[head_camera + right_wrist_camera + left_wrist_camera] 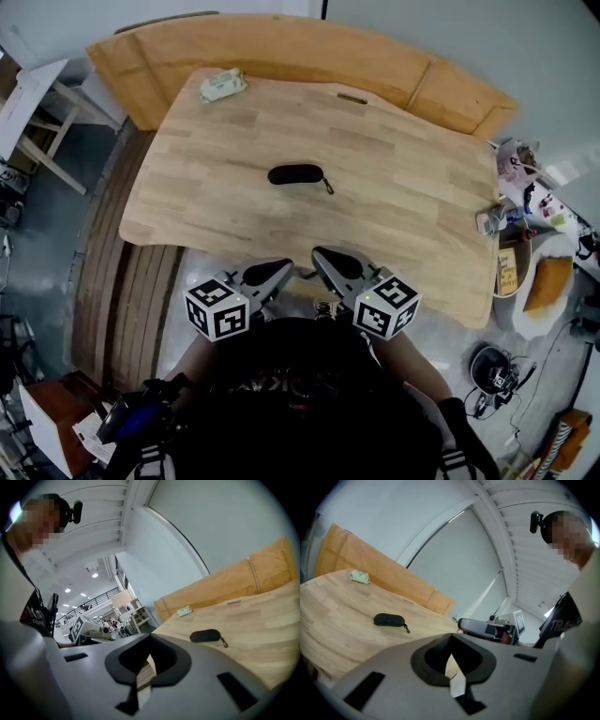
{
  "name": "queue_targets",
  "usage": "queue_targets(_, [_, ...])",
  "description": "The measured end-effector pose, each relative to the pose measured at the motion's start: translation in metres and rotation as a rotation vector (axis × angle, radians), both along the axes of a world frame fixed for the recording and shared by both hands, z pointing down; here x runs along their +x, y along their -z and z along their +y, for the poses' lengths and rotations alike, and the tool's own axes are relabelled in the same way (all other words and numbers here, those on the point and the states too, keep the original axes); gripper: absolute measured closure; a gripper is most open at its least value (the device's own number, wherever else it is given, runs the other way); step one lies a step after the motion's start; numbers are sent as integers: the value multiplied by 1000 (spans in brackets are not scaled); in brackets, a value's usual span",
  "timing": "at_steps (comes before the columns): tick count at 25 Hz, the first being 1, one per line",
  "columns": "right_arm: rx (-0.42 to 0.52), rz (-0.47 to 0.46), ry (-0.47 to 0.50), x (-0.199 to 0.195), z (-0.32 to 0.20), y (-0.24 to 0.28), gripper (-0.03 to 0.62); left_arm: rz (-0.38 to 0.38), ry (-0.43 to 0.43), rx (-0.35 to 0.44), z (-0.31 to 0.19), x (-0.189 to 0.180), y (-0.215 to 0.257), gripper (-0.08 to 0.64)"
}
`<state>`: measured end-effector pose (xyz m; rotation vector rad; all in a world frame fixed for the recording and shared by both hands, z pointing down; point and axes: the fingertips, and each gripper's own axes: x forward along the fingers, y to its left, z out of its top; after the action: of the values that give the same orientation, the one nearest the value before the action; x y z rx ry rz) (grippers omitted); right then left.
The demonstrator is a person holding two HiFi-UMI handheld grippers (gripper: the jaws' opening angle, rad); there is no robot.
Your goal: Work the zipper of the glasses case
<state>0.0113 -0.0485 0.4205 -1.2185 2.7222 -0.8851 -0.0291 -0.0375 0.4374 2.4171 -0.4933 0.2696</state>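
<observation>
Two claws: both pressed together with nothing between the jaws, held close in front of the person's dark shirt, off the near edge of the bench.
Left claw (278,270) (451,641): jaws meet tip to tip in its own view; it angles towards the right claw and touches nothing.
Right claw (328,260) (149,641): jaws likewise closed on nothing; its tip sits just beside the left claw's tip.
Marker cubes: one on each gripper, left (217,309) and right (386,305), nearest the person.
Glasses case (295,174) (389,619) (205,635): black and oval, lying flat near the middle of the bench, well apart from both claws.
Zipper pull (327,186): hangs off the case's right end in the head view and rests on the wood; whether the zipper is run shut cannot be told.
Bench (403,187): light wood with rounded corners.
Pale green packet (222,85): at the far left corner of the bench, well apart from the case.
Small clutter (492,220): at the bench's right edge.
</observation>
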Motion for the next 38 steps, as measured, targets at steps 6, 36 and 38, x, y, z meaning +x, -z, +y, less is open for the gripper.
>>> queue_targets(6, [-22,-6,-35,-17,27,-3,577,-3,-33,24,15,-13,4,549])
queue_targets(36, [-58,32,-90,-59,51,-14,577,11,-122,-30,29,-42,-7,548])
queue_targets(38, [-63,35,-91,-59,51,-14,577,13,-120,-39,29,-42,-7,549])
